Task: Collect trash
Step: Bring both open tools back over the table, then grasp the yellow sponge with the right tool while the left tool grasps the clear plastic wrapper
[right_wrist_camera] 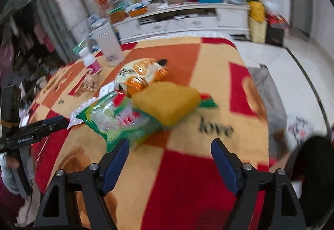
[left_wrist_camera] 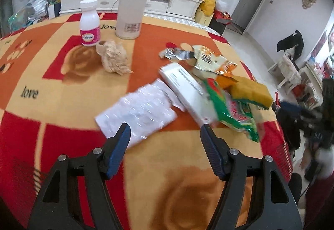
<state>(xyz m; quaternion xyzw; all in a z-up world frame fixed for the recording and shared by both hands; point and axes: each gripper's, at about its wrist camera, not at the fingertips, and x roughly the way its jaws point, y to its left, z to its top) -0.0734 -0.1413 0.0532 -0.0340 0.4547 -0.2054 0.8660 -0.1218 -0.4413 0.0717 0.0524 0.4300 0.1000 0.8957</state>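
Trash lies on a red-orange blanket-covered table (left_wrist_camera: 52,104). In the left wrist view: a crumpled tan paper ball (left_wrist_camera: 113,56), a clear bubble-wrap bag (left_wrist_camera: 137,113), a white flat box (left_wrist_camera: 185,90), a green snack wrapper (left_wrist_camera: 233,111), a yellow sponge (left_wrist_camera: 250,90), an orange-white wrapper (left_wrist_camera: 210,60) and a silver foil scrap (left_wrist_camera: 176,53). My left gripper (left_wrist_camera: 165,131) is open and empty, just short of the bubble-wrap bag. In the right wrist view my right gripper (right_wrist_camera: 169,146) is open and empty, near the green wrapper (right_wrist_camera: 117,119) and sponge (right_wrist_camera: 167,100).
A white pill bottle with pink label (left_wrist_camera: 89,23) and a tall white thermos (left_wrist_camera: 131,8) stand at the far side of the table. A white cabinet (left_wrist_camera: 146,0) with clutter stands behind. The table's right edge drops to the floor (right_wrist_camera: 292,62).
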